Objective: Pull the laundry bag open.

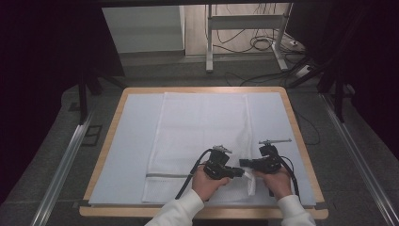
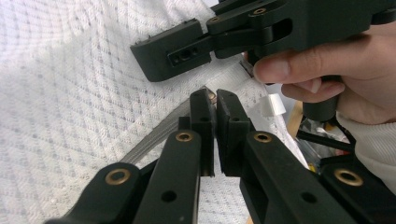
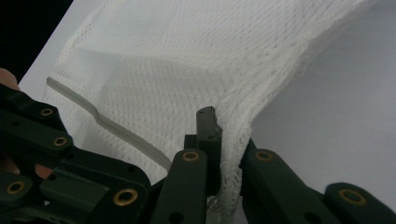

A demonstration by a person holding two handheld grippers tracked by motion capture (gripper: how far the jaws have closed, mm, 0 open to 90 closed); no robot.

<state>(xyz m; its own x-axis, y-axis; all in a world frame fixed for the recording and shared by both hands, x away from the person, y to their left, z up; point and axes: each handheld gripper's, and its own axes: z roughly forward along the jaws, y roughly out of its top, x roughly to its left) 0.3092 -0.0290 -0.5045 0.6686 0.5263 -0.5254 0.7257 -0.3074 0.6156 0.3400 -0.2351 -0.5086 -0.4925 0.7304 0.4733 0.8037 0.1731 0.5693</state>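
Note:
A white mesh-weave towel (image 1: 202, 127) with a grey stripe (image 1: 164, 175) near its front end lies lengthwise on a pale mat (image 1: 136, 141). Both grippers meet at its near right corner, which is lifted off the mat. My left gripper (image 1: 239, 173) points right with its jaws shut, and the towel (image 2: 70, 93) tents up toward their tips (image 2: 214, 99). My right gripper (image 1: 243, 163) points left, just beyond the left one. In the right gripper view its jaws (image 3: 220, 128) are shut on the towel's hemmed edge (image 3: 233, 154), and the cloth (image 3: 177, 70) hangs taut from them. The right gripper (image 2: 149, 56) also crosses the top of the left gripper view.
The mat covers a wooden table with a bare rim (image 1: 113, 127). Metal rails (image 1: 66, 160) run along the floor on both sides. Beyond the table stand a white desk frame (image 1: 209, 42) and loose cables (image 1: 261, 44). Dark curtains close off both flanks.

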